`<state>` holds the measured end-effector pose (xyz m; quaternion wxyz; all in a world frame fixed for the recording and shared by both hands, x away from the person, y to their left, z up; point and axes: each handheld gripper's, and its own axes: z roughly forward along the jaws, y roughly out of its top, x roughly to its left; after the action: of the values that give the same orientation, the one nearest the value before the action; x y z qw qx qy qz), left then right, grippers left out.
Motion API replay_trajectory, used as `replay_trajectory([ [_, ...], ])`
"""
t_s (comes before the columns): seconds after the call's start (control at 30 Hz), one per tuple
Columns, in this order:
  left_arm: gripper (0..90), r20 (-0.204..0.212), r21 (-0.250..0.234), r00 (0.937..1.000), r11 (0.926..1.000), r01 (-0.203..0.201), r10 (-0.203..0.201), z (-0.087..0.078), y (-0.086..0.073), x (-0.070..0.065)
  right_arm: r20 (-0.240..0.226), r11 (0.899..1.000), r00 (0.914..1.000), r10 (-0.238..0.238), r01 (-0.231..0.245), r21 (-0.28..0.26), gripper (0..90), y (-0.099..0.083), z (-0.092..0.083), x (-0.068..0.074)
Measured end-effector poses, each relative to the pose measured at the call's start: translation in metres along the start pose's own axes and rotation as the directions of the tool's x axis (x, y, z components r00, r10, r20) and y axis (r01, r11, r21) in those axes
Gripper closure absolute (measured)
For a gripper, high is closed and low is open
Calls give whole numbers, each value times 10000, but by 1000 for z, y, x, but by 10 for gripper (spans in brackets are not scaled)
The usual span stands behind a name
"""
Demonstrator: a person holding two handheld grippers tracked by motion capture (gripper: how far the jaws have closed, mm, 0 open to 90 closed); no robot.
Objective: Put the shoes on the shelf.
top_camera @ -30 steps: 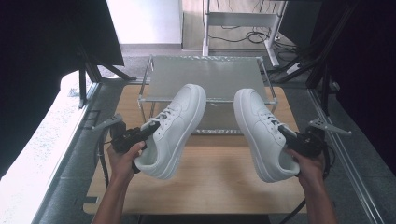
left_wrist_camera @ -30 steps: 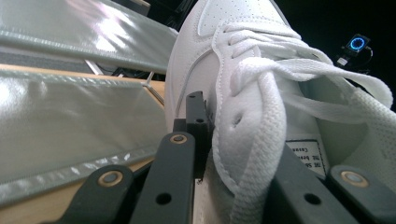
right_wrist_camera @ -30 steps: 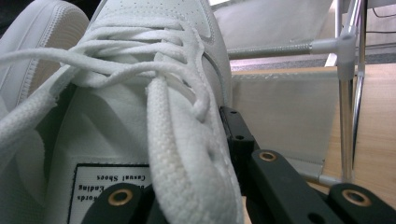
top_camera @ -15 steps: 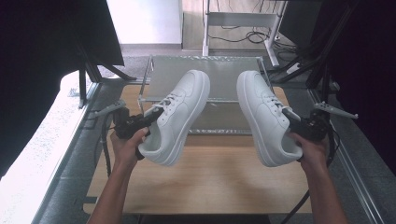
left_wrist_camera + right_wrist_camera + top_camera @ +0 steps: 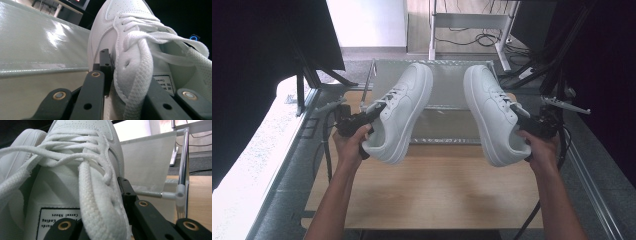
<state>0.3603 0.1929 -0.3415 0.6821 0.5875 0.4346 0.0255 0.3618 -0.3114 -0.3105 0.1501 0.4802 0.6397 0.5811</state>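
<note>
High view: the left hand-held gripper [image 5: 373,111] is clenched on the collar side of the left white leather lace-up sneaker [image 5: 401,111], and the right hand-held gripper [image 5: 518,112] is clenched likewise on the right white leather lace-up sneaker [image 5: 493,112]. Both shoes hang in the air, toes pointing away over the grey mesh shelf of the metal-framed rack [image 5: 447,90], heels above the light wooden tabletop [image 5: 432,192]. Each shoe is held by one thin edge near the heel, so its long toe end could, I judge, lever downward and twist out of the grip. The toes also sit near the rack's chrome rails, where a bump could knock a shoe loose.

Left gripper view: the black jaws pinch the sneaker's [image 5: 130,42] side wall beside the eyelets, and a loose flat lace [image 5: 137,75] drapes between them. If the pads bite lace rather than leather, the shoe may slide.

Right gripper view: the jaws clamp the other sneaker's [image 5: 75,170] collar next to the tongue label [image 5: 58,216], a lace [image 5: 97,202] again across the grip. The rack's chrome post [image 5: 183,175] stands near; a swing could strike it.
</note>
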Motion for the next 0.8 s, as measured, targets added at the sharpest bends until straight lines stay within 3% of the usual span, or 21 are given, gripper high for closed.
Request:
replay_trajectory([
  [0.37, 831, -174, 109, 9994, 9995, 308, -306, 12, 6, 10, 164, 9999, 9999, 39, -41, 141, 863, 7, 19, 1],
  [0.57, 836, -94, 162, 9985, 9984, 534, -533, 20, 18, 16, 220, 9996, 9994, 253, -256, 111, 864, 15, 28, -1],
  [0.8, 836, -251, 309, 9988, 9986, 420, -413, 34, 35, 17, 310, 9992, 9988, 373, -378, 151, 864, 26, 41, 3],
])
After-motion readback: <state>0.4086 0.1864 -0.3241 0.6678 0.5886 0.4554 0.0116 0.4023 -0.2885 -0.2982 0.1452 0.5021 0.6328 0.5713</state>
